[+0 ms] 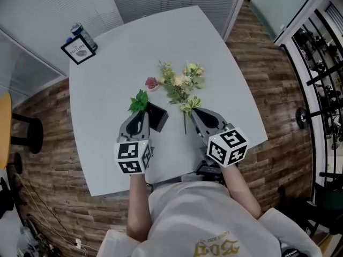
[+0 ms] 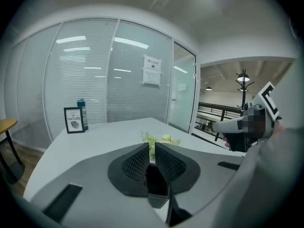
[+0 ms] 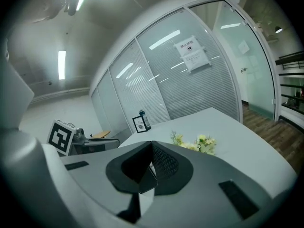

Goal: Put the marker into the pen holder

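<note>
No marker can be told for sure in any view. A black box-shaped holder (image 1: 157, 116) lies on the white table (image 1: 107, 143), just right of my left gripper (image 1: 142, 112). That gripper's jaws stand together with only a slit between them and nothing in it (image 2: 152, 146); a green leaf sprig (image 1: 139, 100) lies at its tip. My right gripper (image 1: 194, 112) is shut and empty (image 3: 152, 144). A pale green flower (image 1: 190, 105) lies at its tip, with a thin dark stem or stick (image 1: 185, 125) beside it. Both grippers hover low over the near table.
A bunch of yellow and white flowers (image 1: 181, 82) and a pink bloom (image 1: 152, 83) lie mid-table. A framed sign (image 1: 79, 51) and a bottle (image 1: 84, 36) stand at the far left corner. A stool (image 1: 5, 127) is left of the table, a railing right.
</note>
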Tool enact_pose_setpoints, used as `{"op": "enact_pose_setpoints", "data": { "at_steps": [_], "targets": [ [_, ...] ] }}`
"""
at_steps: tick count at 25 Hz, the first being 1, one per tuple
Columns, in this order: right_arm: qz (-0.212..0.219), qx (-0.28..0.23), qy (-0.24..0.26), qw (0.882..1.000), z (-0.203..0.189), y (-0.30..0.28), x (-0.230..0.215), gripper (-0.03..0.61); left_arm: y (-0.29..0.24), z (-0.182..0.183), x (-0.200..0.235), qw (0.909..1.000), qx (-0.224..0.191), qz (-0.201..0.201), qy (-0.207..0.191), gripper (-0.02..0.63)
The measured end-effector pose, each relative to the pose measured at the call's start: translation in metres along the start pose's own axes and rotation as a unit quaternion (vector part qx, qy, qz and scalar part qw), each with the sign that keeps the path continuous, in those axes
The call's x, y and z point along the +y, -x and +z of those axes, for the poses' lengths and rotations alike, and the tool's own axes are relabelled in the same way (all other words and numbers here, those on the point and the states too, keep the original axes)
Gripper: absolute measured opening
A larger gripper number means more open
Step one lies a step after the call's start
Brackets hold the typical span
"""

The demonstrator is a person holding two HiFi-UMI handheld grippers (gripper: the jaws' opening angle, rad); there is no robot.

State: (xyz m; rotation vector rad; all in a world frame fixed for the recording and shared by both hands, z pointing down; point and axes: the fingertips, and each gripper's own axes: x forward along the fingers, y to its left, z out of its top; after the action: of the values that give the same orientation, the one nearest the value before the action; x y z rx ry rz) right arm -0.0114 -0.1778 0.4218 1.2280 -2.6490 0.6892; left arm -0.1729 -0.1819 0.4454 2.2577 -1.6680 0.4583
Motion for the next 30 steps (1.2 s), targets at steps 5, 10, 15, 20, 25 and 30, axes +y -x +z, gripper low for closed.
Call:
{"op": "enact_pose_setpoints", "data": {
  "at_steps": [5,10,15,20,25,30],
  "targets": [
    [0.003,-0.012,0.025,1.000,0.007,0.009,0.016,0.017,0.025,0.016,-0.007,0.9987,-0.043,-0.018,0.023,0.028],
    [0.006,-0.022,0.040,0.999,0.009,0.020,0.028,0.017,0.047,0.028,-0.020,0.9946,-0.080,-0.050,0.043,0.017],
    [0.013,-0.025,0.045,0.999,0.011,0.026,0.036,0.017,0.056,0.033,-0.026,0.9934,-0.090,-0.058,0.042,0.015],
    [0.010,-0.028,0.045,0.999,0.013,0.032,0.033,0.017,0.059,0.031,-0.029,0.9933,-0.089,-0.060,0.042,0.015],
    [0.014,-0.023,0.050,0.998,0.012,0.032,0.035,0.017,0.061,0.031,-0.029,0.9935,-0.088,-0.059,0.042,0.015],
    [0.017,-0.022,0.050,0.998,0.010,0.029,0.038,0.017,0.059,0.029,-0.029,0.9935,-0.086,-0.062,0.043,0.015]
  ]
}}
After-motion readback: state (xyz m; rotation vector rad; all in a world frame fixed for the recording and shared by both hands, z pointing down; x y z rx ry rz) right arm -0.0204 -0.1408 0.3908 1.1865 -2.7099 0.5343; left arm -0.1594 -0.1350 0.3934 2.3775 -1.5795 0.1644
